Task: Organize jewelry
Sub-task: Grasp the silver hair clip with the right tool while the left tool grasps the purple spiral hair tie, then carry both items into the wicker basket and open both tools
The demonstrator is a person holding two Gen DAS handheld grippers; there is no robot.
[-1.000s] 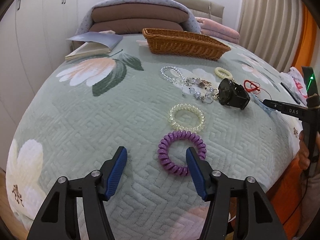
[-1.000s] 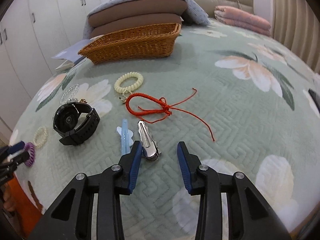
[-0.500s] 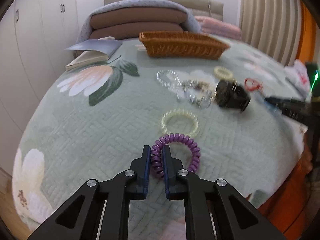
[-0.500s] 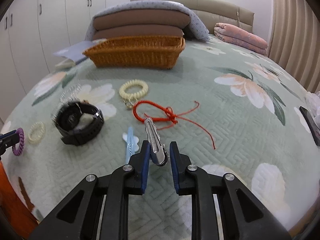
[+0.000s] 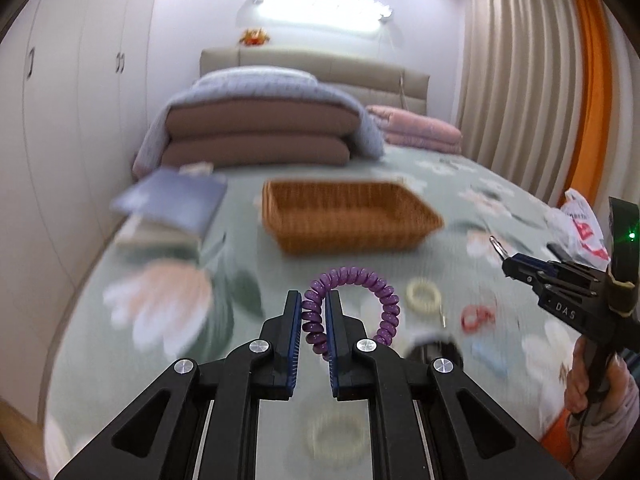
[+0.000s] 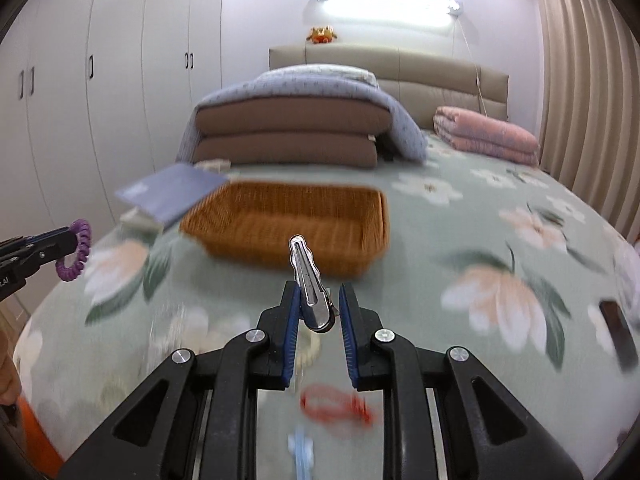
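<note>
Left claw (image 5: 313, 326): pads pinched nearly together on one side of the purple coil hair tie (image 5: 352, 309). The rest of the loop arches free to the right of the pads, clear of the bedspread (image 5: 88, 280). From my right-hand camera the same tie (image 6: 75, 249) hangs from the left claw (image 6: 60, 245) at the far left edge.

Right claw (image 6: 319, 310): narrowed onto the silver hair clip (image 6: 310, 284), gripping its near end. The left pad sits against it; contact at the right pad is hard to tell. The clip's tip points up and away toward the wicker basket (image 6: 288, 224). In the left camera the right claw (image 5: 508, 262) shows at the right edge with the clip tip (image 5: 497, 245) poking out.

The basket (image 5: 348, 216) lies ahead of both claws on the bed, below the stacked brown cushions (image 5: 260, 136).

Still on the bedspread, blurred: cream bracelet (image 5: 424, 297), red cord (image 5: 476, 317), pale blue clip (image 6: 302, 454), red cord again (image 6: 334, 404) under my right claw. A book (image 5: 172, 204) sits left of the basket.
</note>
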